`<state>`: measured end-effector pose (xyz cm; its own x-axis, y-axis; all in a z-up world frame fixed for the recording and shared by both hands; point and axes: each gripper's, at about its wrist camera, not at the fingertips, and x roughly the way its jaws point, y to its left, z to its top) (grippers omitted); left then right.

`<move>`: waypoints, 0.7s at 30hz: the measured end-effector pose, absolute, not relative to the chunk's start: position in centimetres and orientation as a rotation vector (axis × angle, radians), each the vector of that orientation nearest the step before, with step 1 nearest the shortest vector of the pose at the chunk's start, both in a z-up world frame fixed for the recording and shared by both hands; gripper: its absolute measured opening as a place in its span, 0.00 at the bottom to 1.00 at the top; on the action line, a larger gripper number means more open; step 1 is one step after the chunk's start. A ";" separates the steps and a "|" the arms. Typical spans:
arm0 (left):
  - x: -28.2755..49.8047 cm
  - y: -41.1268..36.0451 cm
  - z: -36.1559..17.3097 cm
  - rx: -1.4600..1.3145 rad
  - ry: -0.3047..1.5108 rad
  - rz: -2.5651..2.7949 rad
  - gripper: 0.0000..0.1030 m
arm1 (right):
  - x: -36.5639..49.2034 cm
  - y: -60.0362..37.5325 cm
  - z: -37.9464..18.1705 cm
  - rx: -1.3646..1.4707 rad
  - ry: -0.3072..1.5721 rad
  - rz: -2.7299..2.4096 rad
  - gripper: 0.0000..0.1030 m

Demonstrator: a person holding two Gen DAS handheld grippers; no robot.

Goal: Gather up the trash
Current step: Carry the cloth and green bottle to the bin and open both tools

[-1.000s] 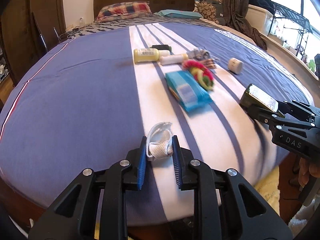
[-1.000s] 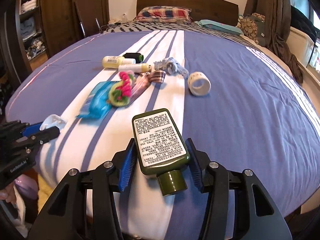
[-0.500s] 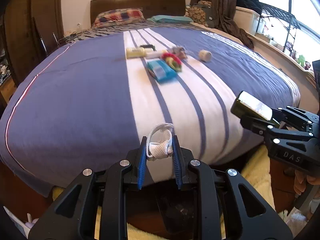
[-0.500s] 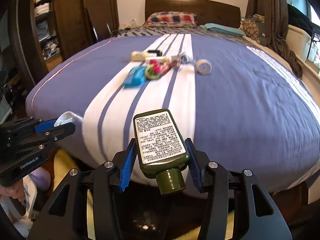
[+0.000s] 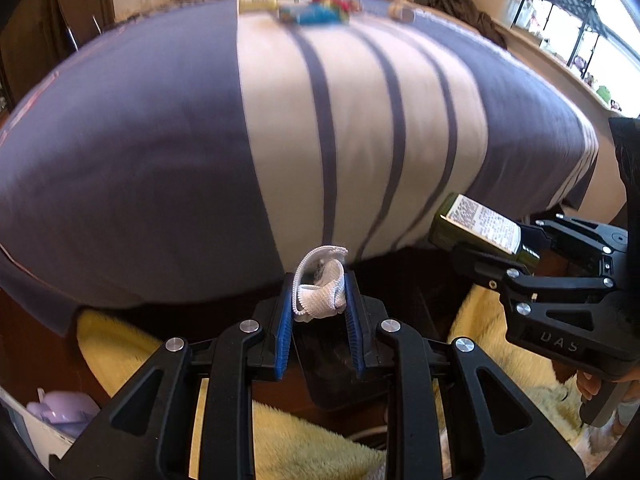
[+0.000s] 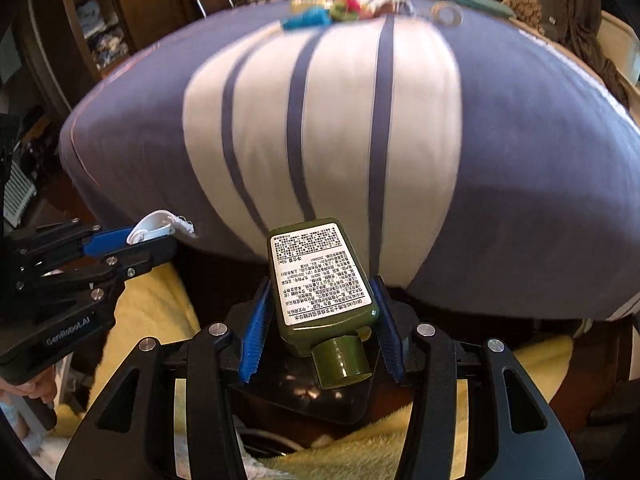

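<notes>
Both grippers hang past the bed's (image 5: 120, 160) foot over a dark bin (image 6: 320, 396): left gripper (image 5: 320, 304) clenched on a white scrap (image 5: 320, 288), right gripper (image 6: 320, 316) grasping the green bottle (image 6: 320, 280), poised for dropping.

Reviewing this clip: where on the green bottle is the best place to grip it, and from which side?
Grip the green bottle across its flat body just above the cap, coming from the cap end, as the right tongs hold it now. Its narrow side walls are parallel and fit between the pads; the cap is round and narrower.
</notes>
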<state>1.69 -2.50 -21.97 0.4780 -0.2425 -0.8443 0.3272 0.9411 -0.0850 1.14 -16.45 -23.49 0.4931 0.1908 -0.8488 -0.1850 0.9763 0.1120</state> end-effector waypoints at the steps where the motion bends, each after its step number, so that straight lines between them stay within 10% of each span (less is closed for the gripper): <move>1: 1.6 -2.6 -22.7 0.092 1.034 -0.351 0.22 | 1.2 -16.5 -24.0 0.009 1.045 0.224 0.47; 21: 1.8 -4.3 -33.5 0.086 1.331 -0.429 0.24 | 3.7 -17.5 -30.7 0.114 1.268 0.229 0.47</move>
